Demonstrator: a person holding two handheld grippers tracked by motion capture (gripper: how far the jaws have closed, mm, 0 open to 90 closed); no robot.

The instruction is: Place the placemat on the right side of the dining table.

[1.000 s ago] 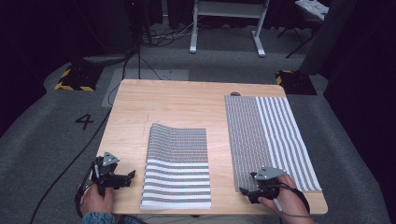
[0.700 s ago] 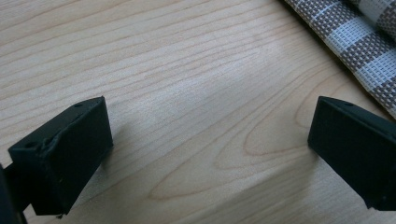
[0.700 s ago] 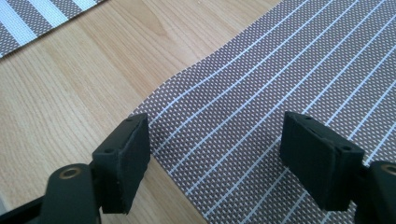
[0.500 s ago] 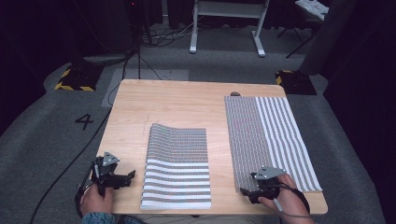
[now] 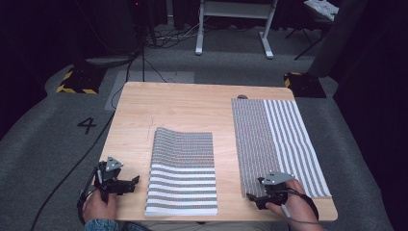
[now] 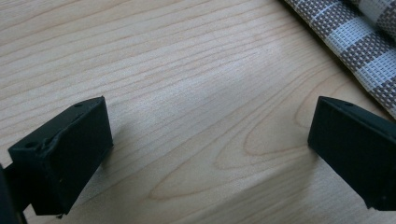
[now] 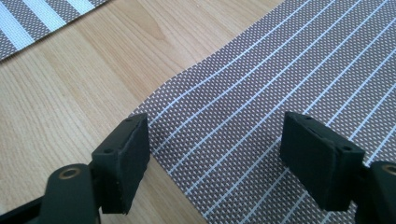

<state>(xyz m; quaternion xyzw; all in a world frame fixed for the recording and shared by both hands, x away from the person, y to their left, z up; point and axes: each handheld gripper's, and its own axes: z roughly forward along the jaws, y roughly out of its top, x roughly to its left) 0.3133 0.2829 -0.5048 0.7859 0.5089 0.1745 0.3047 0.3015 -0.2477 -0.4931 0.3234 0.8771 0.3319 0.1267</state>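
Note:
Two striped woven mats lie on the wooden table (image 5: 192, 106). The folded mat (image 5: 183, 171) sits at the front middle, its far edge slightly lifted. A longer mat (image 5: 276, 142) lies flat along the right side. My left gripper (image 5: 129, 183) rests open on bare wood near the front left corner, just left of the folded mat (image 6: 359, 37). My right gripper (image 5: 255, 196) stands open at the near left corner of the long mat (image 7: 280, 79), its jaws low over that corner with nothing between them.
The table's front edge runs just under both hands. Grey carpet with a painted number 4 (image 5: 87, 125) surrounds the table. Cables, a white stand (image 5: 233, 24) and yellow-black floor blocks (image 5: 77, 79) lie beyond the far edge.

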